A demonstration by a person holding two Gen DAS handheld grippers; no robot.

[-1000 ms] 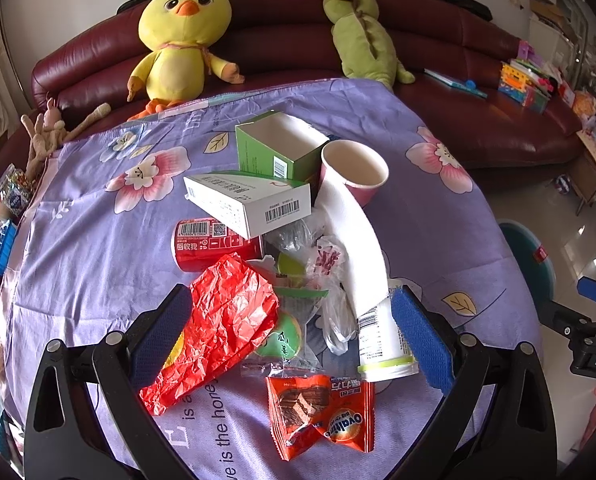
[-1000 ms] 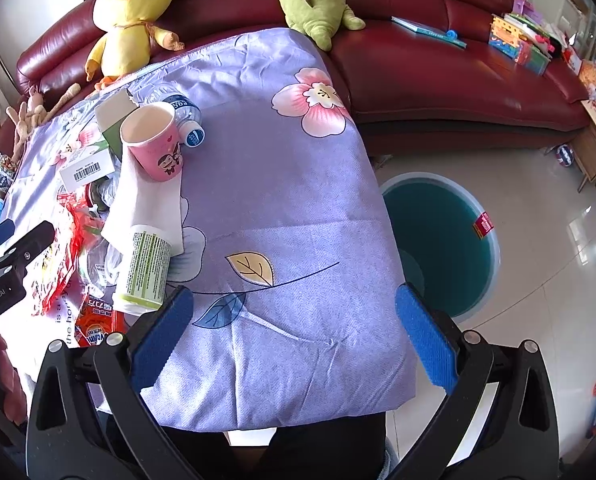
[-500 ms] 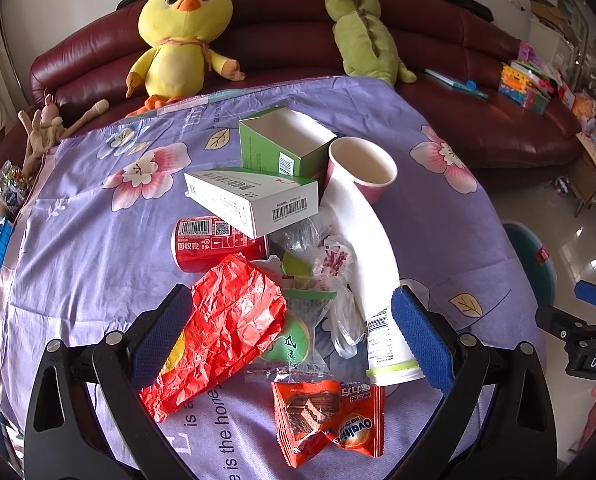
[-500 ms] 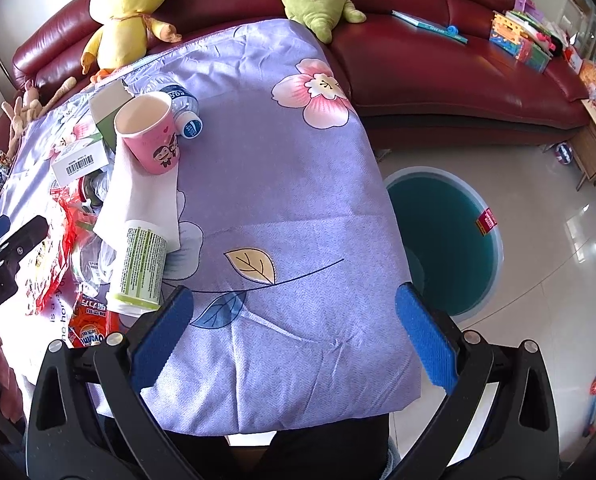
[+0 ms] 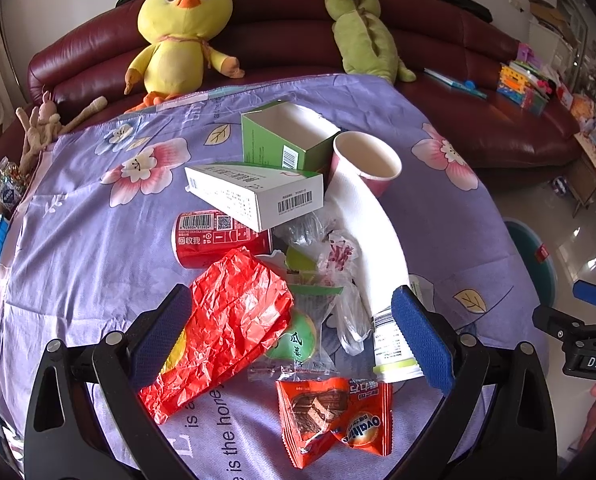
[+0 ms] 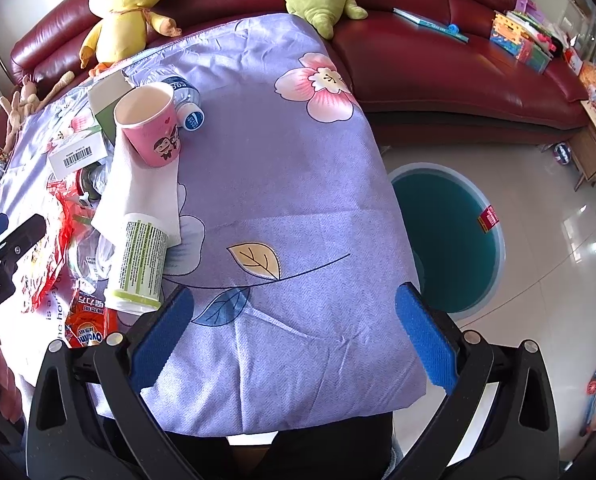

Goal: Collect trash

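A heap of trash lies on the purple flowered tablecloth (image 5: 78, 248). In it are a crumpled red wrapper (image 5: 230, 320), a red soda can (image 5: 214, 238), a white box (image 5: 258, 194), an open green box (image 5: 290, 136), a pink paper cup (image 5: 365, 164), a white tissue (image 5: 371, 232), a green-labelled tub (image 5: 393, 344) and an orange snack packet (image 5: 337, 416). My left gripper (image 5: 294, 336) hangs open just above the near side of the heap. My right gripper (image 6: 294, 336) stands open over bare cloth, right of the tub (image 6: 140, 264) and cup (image 6: 152, 124).
A teal round bin (image 6: 449, 236) stands on the tiled floor right of the table. A red sofa (image 5: 477, 92) behind holds a yellow chick toy (image 5: 178, 36), a green plush (image 5: 361, 36) and books. A plastic bottle (image 6: 186, 100) lies behind the cup.
Both grippers have drifted slightly; the heap sits a little farther from the left gripper, and the right view has shifted a bit left. Nothing was taken hold of.
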